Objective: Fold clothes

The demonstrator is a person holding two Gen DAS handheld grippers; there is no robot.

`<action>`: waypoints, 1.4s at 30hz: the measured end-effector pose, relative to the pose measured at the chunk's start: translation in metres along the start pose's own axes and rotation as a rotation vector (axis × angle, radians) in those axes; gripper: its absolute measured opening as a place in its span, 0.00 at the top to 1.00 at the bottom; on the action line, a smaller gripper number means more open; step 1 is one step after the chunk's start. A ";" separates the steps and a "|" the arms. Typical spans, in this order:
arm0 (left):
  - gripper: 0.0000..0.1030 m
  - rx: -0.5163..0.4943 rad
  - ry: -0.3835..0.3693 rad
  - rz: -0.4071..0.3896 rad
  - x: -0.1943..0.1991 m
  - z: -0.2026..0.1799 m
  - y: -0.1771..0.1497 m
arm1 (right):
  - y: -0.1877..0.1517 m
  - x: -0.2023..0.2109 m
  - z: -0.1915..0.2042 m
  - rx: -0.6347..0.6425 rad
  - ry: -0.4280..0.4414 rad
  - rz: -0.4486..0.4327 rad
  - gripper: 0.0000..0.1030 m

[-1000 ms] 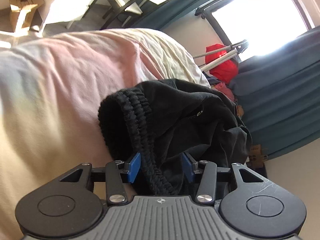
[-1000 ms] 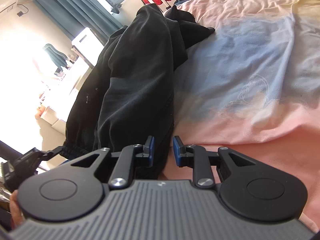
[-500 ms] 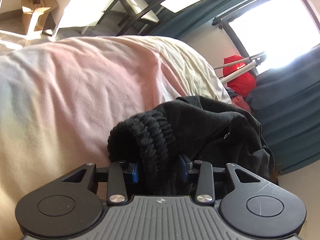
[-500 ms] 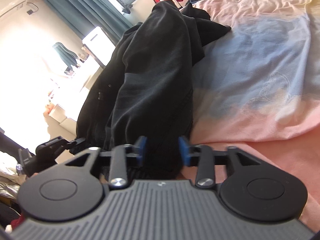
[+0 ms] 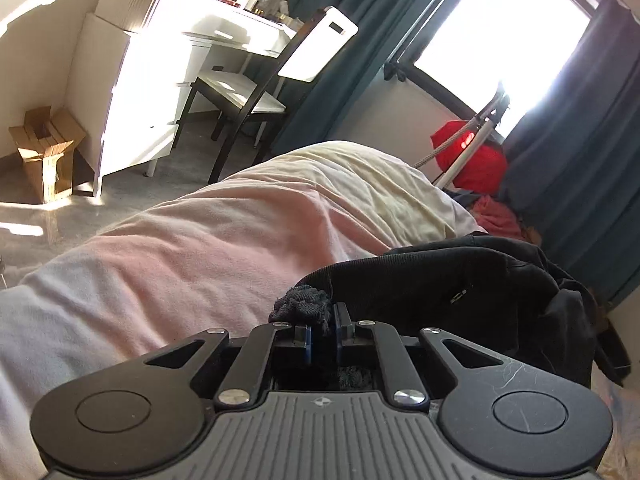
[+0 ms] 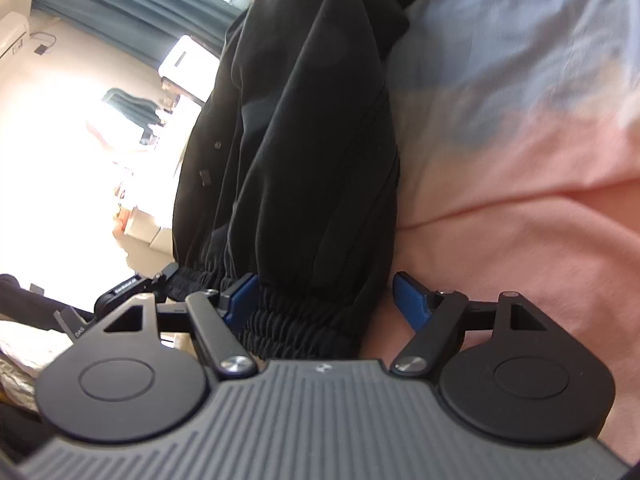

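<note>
Fingers of the left gripper (image 5: 323,330) clench the black trousers' (image 6: 304,140) waistband on the bed (image 5: 192,248); the right gripper (image 6: 328,300) straddles it, released

Trousers (image 6: 304,128) lie on the bed (image 6: 520,200); chair (image 5: 256,92) and dresser (image 5: 140,92) stand behind.

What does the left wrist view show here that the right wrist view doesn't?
Only the left wrist view shows the left claw shut on the elastic waistband, plus the chair, cardboard box and red bag.

Only the right wrist view shows the right claw open around the gathered waistband, and the blue patch of sheet.

Both show the black trousers on the pink bedsheet.
</note>
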State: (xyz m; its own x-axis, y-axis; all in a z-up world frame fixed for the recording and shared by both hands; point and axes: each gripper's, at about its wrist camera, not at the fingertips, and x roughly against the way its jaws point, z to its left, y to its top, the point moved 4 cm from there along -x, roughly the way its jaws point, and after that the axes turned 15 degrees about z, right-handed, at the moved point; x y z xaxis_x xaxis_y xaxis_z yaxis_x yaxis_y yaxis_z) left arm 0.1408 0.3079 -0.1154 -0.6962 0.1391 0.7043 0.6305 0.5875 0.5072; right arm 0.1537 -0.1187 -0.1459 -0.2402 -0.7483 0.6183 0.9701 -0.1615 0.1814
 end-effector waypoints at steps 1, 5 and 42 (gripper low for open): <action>0.85 0.008 -0.021 0.003 0.004 0.001 0.000 | -0.001 -0.005 0.001 0.004 0.003 0.015 0.26; 0.75 -0.005 -0.052 -0.002 0.021 -0.003 -0.005 | 0.003 -0.017 0.006 0.023 -0.002 0.021 0.25; 0.84 -0.199 0.048 -0.092 0.020 -0.060 0.067 | -0.009 -0.015 0.047 0.000 0.313 0.013 0.75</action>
State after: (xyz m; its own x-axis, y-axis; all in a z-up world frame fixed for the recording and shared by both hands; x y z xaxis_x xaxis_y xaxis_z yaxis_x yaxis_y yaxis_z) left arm 0.1901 0.3022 -0.0378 -0.7396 0.0514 0.6711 0.6238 0.4265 0.6549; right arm 0.1474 -0.0757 -0.1212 -0.2053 -0.9120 0.3551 0.9729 -0.1508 0.1753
